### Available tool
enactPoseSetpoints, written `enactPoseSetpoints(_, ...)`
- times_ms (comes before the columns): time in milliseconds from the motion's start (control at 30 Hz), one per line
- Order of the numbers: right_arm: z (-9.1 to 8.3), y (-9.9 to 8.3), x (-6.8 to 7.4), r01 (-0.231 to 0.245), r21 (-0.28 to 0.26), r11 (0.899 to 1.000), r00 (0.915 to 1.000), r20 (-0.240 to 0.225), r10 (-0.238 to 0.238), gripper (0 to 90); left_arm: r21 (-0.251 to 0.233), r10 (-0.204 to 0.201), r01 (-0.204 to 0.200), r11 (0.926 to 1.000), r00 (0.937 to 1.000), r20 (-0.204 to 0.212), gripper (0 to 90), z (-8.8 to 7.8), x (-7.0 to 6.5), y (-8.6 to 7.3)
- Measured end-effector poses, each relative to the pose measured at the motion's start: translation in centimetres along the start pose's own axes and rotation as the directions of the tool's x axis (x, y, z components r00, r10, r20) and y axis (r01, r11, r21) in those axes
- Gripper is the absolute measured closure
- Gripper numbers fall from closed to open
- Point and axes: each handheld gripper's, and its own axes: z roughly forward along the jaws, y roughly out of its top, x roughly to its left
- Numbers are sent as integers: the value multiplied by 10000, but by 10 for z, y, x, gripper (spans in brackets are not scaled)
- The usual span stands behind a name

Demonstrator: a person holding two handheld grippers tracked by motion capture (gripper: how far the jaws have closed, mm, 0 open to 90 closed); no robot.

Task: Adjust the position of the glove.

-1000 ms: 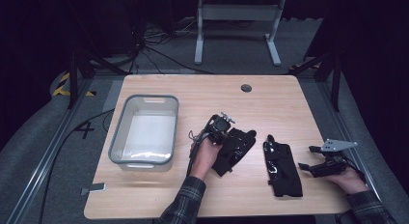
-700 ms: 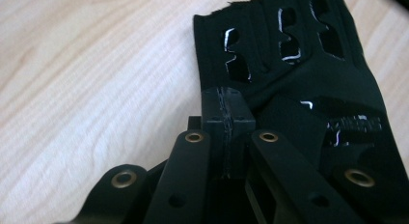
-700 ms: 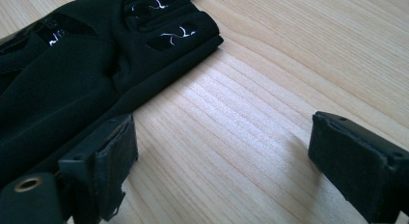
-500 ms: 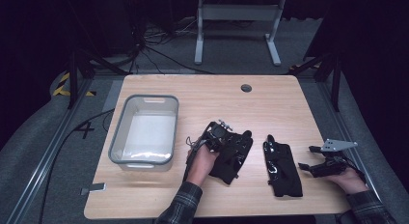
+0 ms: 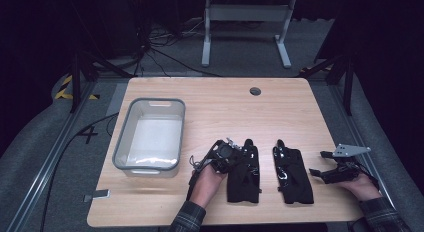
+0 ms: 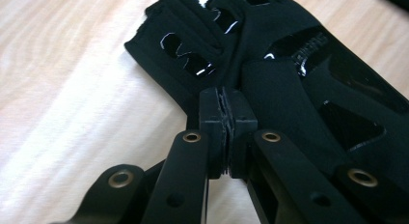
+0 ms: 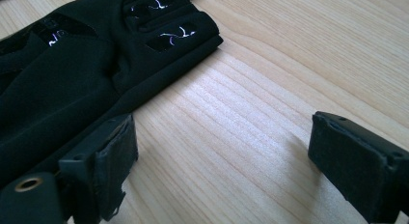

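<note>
Gloves are the work in hand: two black ones lie flat on the wooden table [image 5: 300,112], both to the right of the clear plastic bin [image 5: 150,137], which serves as the landmark here. The left glove [image 5: 243,171] lies nearer the bin, the right glove [image 5: 292,174] just beyond it, with a strip of bare wood between the two.

The left gripper [image 5: 235,154] sits on the bin-side edge of the left glove. In the left gripper view its jaws are pressed together, and a thin fold of the glove's black fabric [image 6: 225,96] appears pinched between the pads. The right gripper [image 5: 322,173] rests farthest from the bin, just past the right glove, its jaws spread wide with nothing but bare wood between them; the right gripper view shows one pad [image 7: 113,161] just beside that glove's edge.

Judged from this, the glove is probably meant for the bin, which stands near but apart from it. The main risk is the grip itself: only a slim pinch of stretchy fabric is caught, close to the pad tips, so a quick lift or swing could pull it free and drop the glove short of the bin. A glove hanging limp from one edge could also drape over the bin's rim [image 5: 146,168] rather than fall inside. If the lift stays too low, the trailing part may drag across the wood and catch the neighbouring glove.
</note>
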Motion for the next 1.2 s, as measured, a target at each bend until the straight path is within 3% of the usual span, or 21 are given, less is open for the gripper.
enactPoseSetpoints(67,0,0,0,16,1,10000,10000,9,-16,141,-92,17,-16,10000,10000,86,872,-1,-2,0)
enactPoseSetpoints(167,-3,2,-1,-1,79,10000,10000,-63,2,264,-418,20,-15,9991,9999,113,866,-7,-2,0)
enactPoseSetpoints(267,-8,6,-1,-104,141,9998,9991,-414,109,433,-740,56,-45,9972,9999,140,866,-15,-2,0)
enactPoseSetpoints(367,-12,10,5,-58,-210,9998,9954,-958,37,594,-936,113,-96,9956,9998,179,867,-20,-6,-2)
enactPoseSetpoints(567,-11,24,25,376,-405,9985,9827,-1799,-443,801,-1125,371,-317,9931,9982,469,871,-24,-20,-4)
enactPoseSetpoints(833,9,38,42,941,-109,9955,9662,-2401,-940,880,-498,616,-587,9970,9963,596,871,-4,-27,-5)
enactPoseSetpoints(933,17,38,44,1241,316,9918,9657,-2334,-1134,898,-294,675,-660,9974,9962,554,885,5,-29,-6)
enactPoseSetpoints(1200,23,42,46,1203,242,9924,9648,-2385,-1111,900,-299,717,-702,9971,9960,525,893,7,-32,-5)
